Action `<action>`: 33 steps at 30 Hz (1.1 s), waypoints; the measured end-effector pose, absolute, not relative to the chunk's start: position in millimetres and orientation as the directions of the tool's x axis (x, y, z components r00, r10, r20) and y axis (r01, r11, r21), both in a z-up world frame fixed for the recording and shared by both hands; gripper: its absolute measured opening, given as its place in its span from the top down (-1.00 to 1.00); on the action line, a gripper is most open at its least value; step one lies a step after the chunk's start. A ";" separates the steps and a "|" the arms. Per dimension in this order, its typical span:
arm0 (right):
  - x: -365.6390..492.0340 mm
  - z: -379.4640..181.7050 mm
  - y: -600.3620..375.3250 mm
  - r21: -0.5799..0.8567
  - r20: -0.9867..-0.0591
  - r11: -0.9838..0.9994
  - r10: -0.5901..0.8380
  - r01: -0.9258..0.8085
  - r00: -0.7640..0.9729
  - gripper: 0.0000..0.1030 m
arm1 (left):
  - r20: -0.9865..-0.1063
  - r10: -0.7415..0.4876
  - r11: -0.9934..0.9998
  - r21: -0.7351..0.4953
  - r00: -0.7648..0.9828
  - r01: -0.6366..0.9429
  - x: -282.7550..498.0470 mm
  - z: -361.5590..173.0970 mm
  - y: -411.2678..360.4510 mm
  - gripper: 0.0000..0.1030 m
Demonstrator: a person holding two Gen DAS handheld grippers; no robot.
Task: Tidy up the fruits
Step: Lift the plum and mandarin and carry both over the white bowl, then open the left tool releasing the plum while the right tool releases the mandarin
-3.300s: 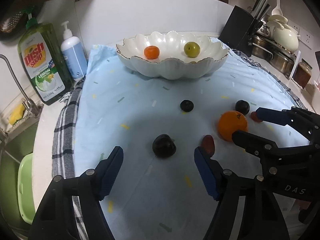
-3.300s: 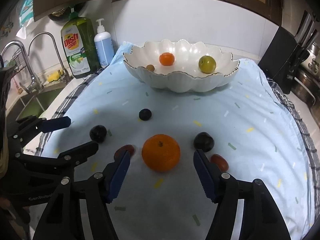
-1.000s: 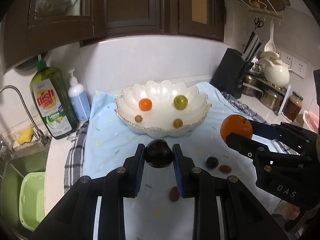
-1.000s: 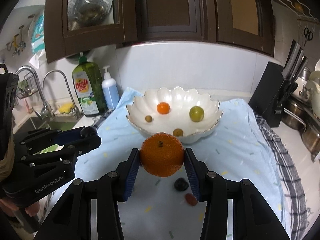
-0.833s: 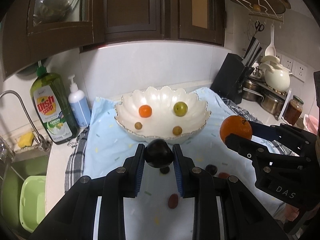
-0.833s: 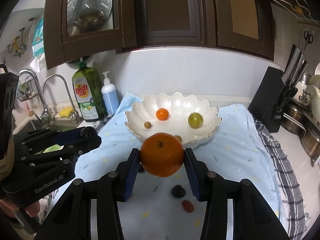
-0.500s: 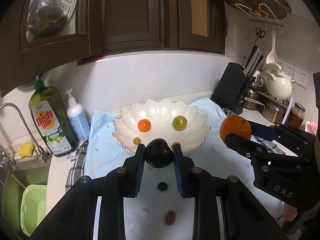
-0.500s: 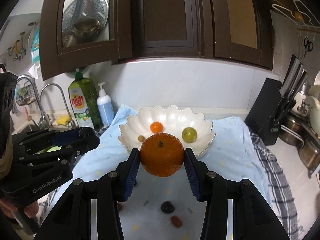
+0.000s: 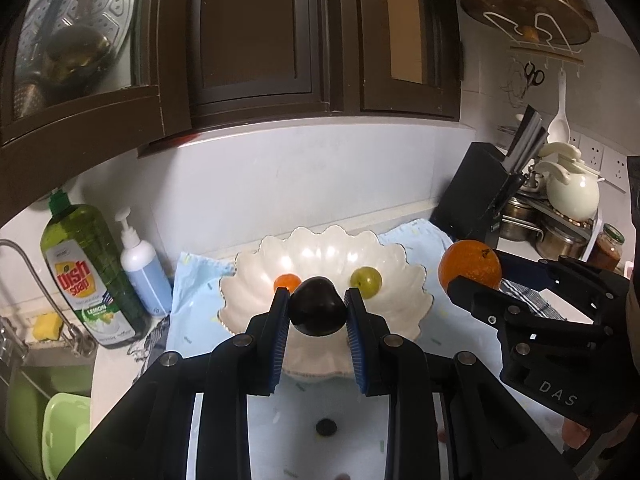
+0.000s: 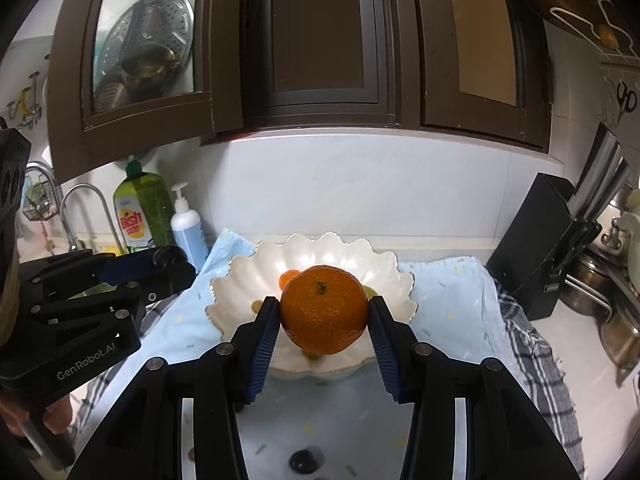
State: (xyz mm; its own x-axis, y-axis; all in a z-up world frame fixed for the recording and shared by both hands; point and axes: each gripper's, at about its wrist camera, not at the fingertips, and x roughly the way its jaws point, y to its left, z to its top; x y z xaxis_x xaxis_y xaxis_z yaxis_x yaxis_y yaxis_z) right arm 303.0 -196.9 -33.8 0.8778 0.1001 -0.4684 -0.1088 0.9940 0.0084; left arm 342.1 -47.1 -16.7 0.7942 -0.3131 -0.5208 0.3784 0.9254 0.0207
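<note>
The left tool (image 9: 318,312) grips a smooth, glossy dark plum (image 9: 318,311); the right tool (image 10: 324,312) clamps a round, dimpled orange (image 10: 323,308). Both fruits are held in the air before the scalloped white bowl (image 9: 400,304), which sits on a pale blue cloth (image 10: 452,292) on the counter.

Dim kitchen light, glare spots on the white bowl (image 9: 332,252), heavy fisheye bending, dark vignetted corners.

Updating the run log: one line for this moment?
left tool: holding dark plum | right tool: holding large orange | both raised before white scalloped bowl
</note>
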 end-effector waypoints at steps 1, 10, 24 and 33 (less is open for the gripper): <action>307.5 -33.5 -198.3 0.006 -0.468 0.994 0.098 -0.108 0.878 0.10 | -0.522 -0.312 0.926 0.021 0.794 0.378 345.8 -16.6 -48.9 0.46; 344.1 -38.8 -209.5 -0.009 -0.486 0.995 0.078 -0.094 0.871 0.10 | -0.552 -0.308 0.926 0.014 0.775 0.378 386.2 -25.5 -62.3 0.46; 405.2 -69.5 -230.9 -0.019 -0.567 0.998 0.037 -0.058 0.823 0.10 | -0.646 -0.285 0.922 0.016 0.708 0.386 458.8 -64.1 -90.2 0.45; 430.6 -93.8 -242.7 -0.018 -0.625 0.999 0.022 -0.043 0.780 0.10 | -0.699 -0.266 0.918 0.025 0.663 0.395 488.8 -89.0 -102.7 0.45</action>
State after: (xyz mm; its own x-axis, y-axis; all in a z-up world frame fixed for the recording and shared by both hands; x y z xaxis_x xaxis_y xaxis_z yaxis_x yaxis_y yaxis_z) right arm 430.6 -242.7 -93.8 0.7802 0.0224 -0.6251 -0.0429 0.9989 -0.0179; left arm 488.8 -102.7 -89.0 0.6631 -0.2665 -0.6995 0.3950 0.9183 0.0247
